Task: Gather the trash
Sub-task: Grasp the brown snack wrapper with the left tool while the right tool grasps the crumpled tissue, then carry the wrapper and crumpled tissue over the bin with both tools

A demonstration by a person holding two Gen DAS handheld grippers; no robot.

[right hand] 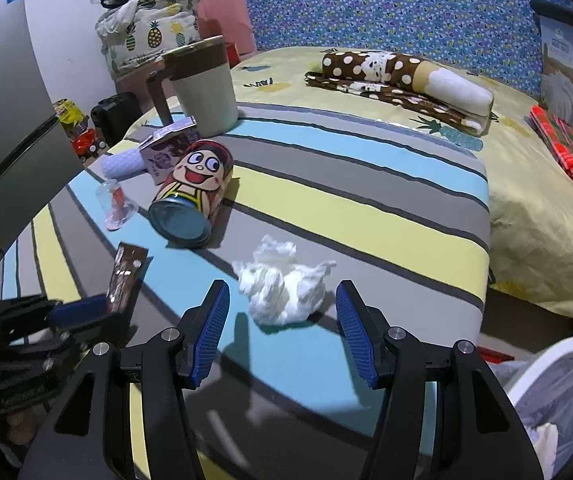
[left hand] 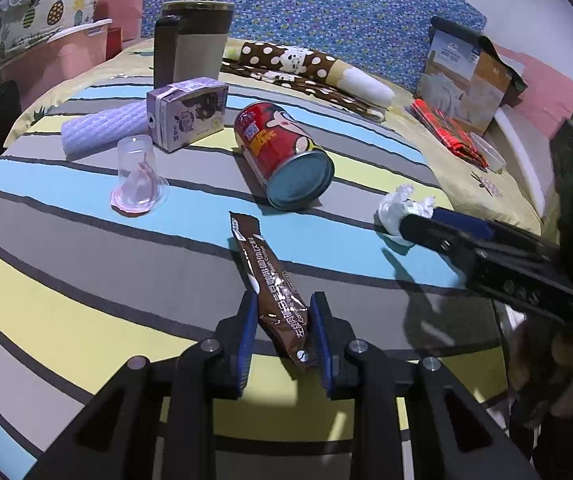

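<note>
A brown coffee sachet (left hand: 272,280) lies on the striped cloth, and my left gripper (left hand: 282,304) has its fingers on both sides of the sachet's near end, narrowly apart. The sachet also shows in the right wrist view (right hand: 125,276). A crumpled white tissue (right hand: 282,288) lies between the open fingers of my right gripper (right hand: 282,300), untouched; it shows in the left wrist view (left hand: 400,210) too. A red cartoon can (left hand: 282,152) lies on its side. A purple drink carton (left hand: 186,114) and a clear plastic cup (left hand: 138,176) stand further left.
A brown-and-white mug (left hand: 194,40) stands behind the carton beside a lilac roll (left hand: 102,130). Folded polka-dot bedding (right hand: 402,76) and a red plaid cloth (right hand: 566,148) lie on the bed. A white bin (right hand: 546,400) stands at the lower right.
</note>
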